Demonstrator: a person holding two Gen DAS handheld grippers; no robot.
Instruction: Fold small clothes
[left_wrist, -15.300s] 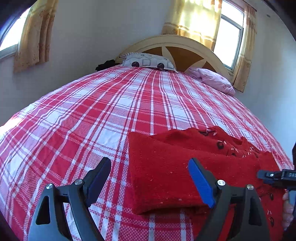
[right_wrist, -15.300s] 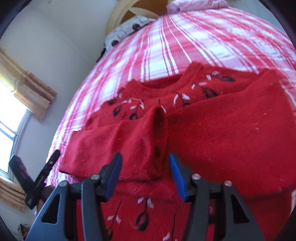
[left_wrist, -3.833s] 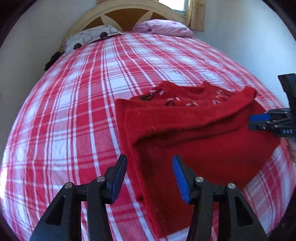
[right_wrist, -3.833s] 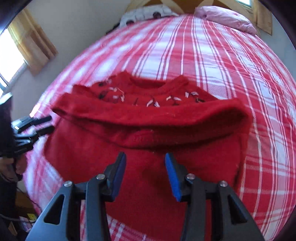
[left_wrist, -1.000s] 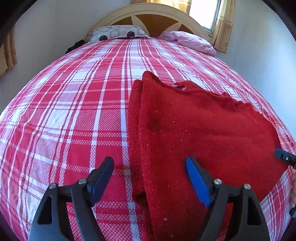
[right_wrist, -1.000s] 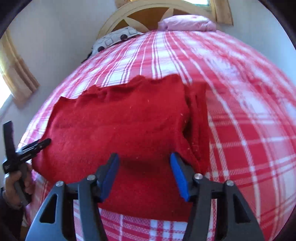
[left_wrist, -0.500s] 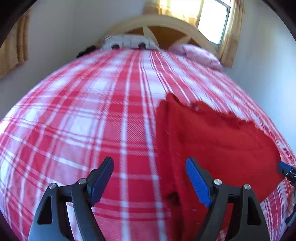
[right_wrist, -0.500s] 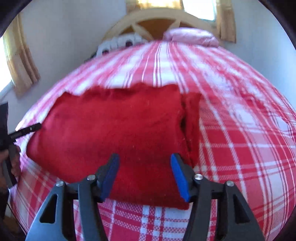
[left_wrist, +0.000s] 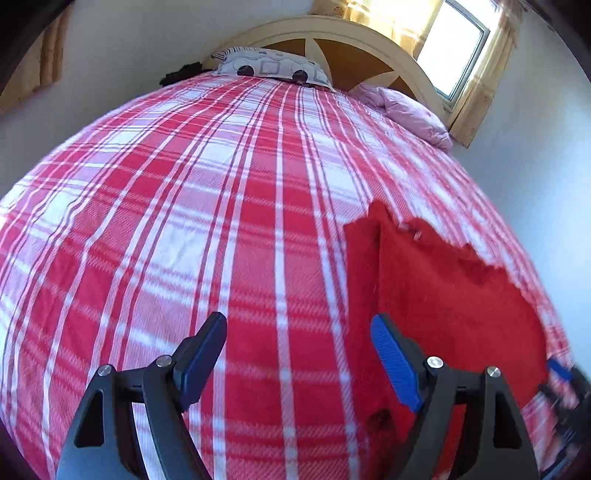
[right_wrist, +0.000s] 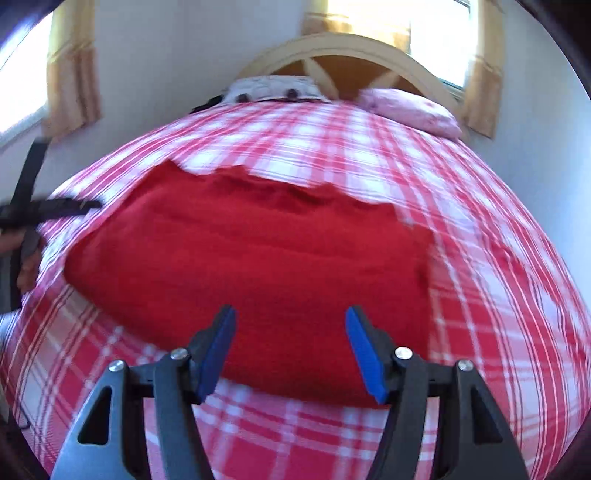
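— How many garments are on the bed (left_wrist: 221, 206)?

— One: a red sweater (right_wrist: 258, 266), folded into a flat, roughly rectangular bundle. It lies on the red-and-white plaid bedspread, near the foot end, with its far edge uneven and its right side showing a layered fold.

— And the tools?

— Two. The left hand-held gripper (left_wrist: 299, 354) hangs over bare bedspread with its jaws spread wide and nothing between them; the sweater (left_wrist: 454, 295) sits just to its right, behind the right blue pad. The right hand-held gripper (right_wrist: 290, 343) is also spread wide and holds nothing; the sweater's near edge shows in the gap between its two blue pads. Whether the tips touch the cloth, I cannot tell.

— Anything at the head of the bed?

— Two pillows: one patterned pillow (left_wrist: 269, 68) in white with dark spots, and one pink pillow (left_wrist: 410, 110) beside it, both against one arched headboard (left_wrist: 340, 40). Two windows with yellow curtains show in the right wrist view.

— Sharpness?

— Both views are blurred.
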